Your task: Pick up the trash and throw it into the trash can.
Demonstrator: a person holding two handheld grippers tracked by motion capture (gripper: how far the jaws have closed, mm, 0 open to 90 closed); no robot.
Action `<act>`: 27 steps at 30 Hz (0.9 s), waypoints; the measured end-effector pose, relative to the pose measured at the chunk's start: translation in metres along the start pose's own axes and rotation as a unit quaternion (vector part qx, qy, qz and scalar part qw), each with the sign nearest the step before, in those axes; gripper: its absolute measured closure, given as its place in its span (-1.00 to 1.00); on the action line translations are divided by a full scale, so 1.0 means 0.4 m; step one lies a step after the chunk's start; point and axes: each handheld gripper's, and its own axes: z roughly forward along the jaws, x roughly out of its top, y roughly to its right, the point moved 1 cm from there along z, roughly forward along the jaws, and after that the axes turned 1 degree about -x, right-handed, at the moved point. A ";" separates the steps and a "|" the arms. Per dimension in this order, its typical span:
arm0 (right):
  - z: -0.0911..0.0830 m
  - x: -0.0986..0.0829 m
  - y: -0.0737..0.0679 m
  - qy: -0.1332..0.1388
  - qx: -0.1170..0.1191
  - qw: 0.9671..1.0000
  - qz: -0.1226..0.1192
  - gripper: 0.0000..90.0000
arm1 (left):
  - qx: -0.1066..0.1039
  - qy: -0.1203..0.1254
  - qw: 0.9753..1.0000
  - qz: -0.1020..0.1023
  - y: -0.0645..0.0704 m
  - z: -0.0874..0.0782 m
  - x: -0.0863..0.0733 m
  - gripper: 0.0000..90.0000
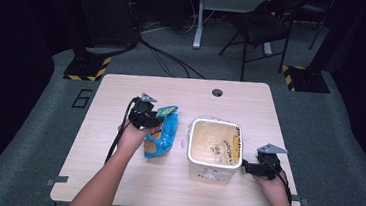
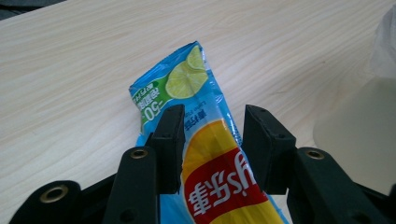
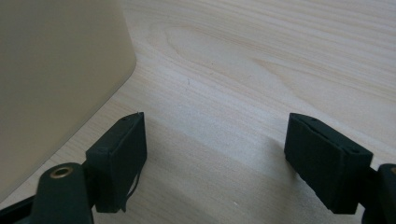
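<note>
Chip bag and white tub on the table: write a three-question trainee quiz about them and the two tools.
1. True or false: the left tool has its jaws on either side of the chip bag.
2. What stands between the two tools in the high view? A) white tub B) mug C) plate
3. Fill in: the right tool has its jaws ____ over the bare table.

Key: 1 true; 2 A; 3 open.

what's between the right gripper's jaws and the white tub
Nothing: in the right gripper view, bare light wood table lies between the open right gripper and the white square plastic tub beside it.
</note>
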 end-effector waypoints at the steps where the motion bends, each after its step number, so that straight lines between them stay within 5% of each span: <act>1: 0.000 0.000 0.000 0.000 0.000 1.000 0.000 -0.55 | 0.000 0.000 1.000 0.002 0.004 0.003 0.002 0.30; 10: 0.000 0.000 0.000 0.000 0.000 1.000 0.000 -0.55 | 0.003 -0.025 1.000 0.016 0.023 0.035 -0.002 0.32; 27: 0.000 0.000 0.000 0.000 0.000 1.000 0.000 -0.55 | 0.040 -0.071 0.996 0.048 -0.001 0.025 -0.013 0.96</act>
